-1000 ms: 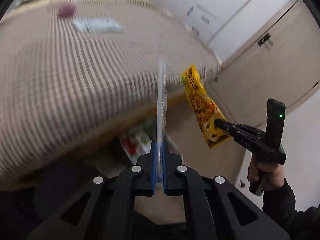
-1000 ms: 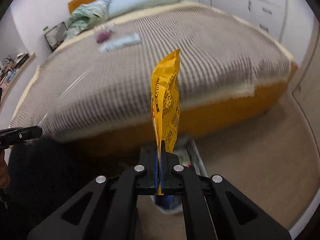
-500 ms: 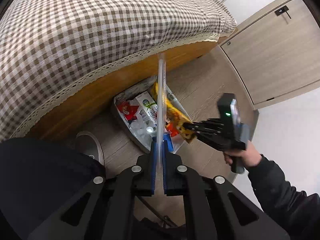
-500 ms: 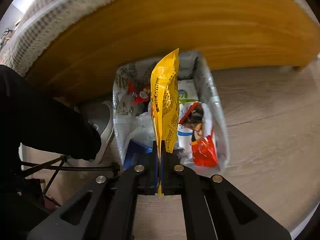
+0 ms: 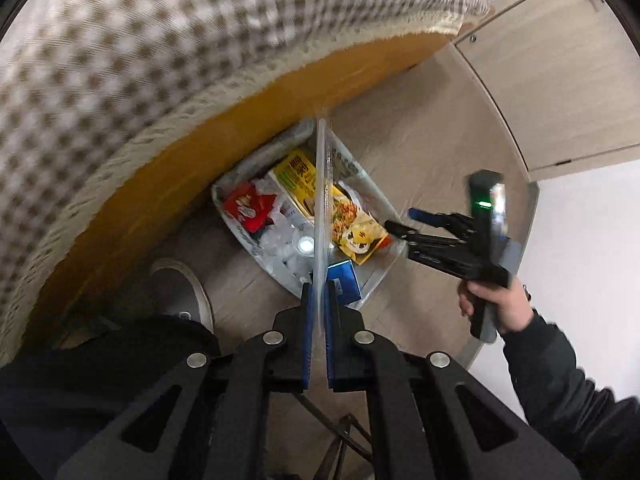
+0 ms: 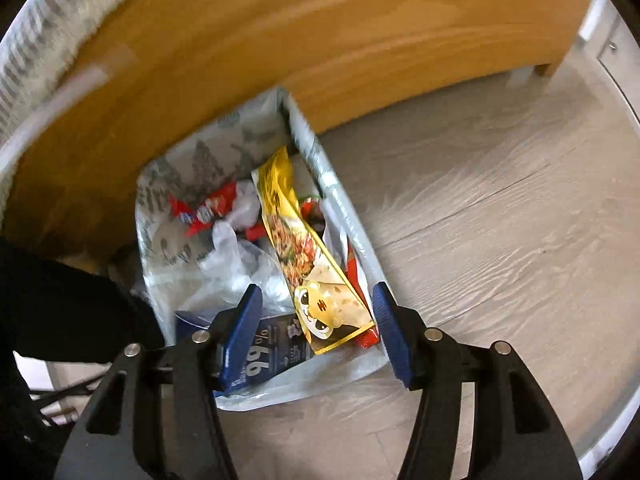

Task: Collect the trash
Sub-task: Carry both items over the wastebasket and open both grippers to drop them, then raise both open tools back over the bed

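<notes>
Now the yellow snack wrapper [image 6: 308, 256] lies in the trash bin [image 6: 344, 208], released from the right gripper [image 6: 318, 322], whose jaws stand apart; the left gripper [image 5: 316, 312] clamps a clear plastic sheet [image 5: 322, 200].

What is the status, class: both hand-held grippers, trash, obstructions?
Left hand-held gripper shut on clear plastic strip. Right hand-held gripper open. Yellow snack wrapper lies in trash bin. Nothing blocking.

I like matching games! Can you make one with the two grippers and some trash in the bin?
Things:
1. left gripper
2. right gripper
3. yellow snack bag
4. red wrapper

States:
A. lying in the bin, on top, near the floor side
B. open, holding nothing
C. shut on a clear plastic strip
D. lying in the bin, near the bed side

Pairs: 1-C, 2-B, 3-A, 4-D
</notes>
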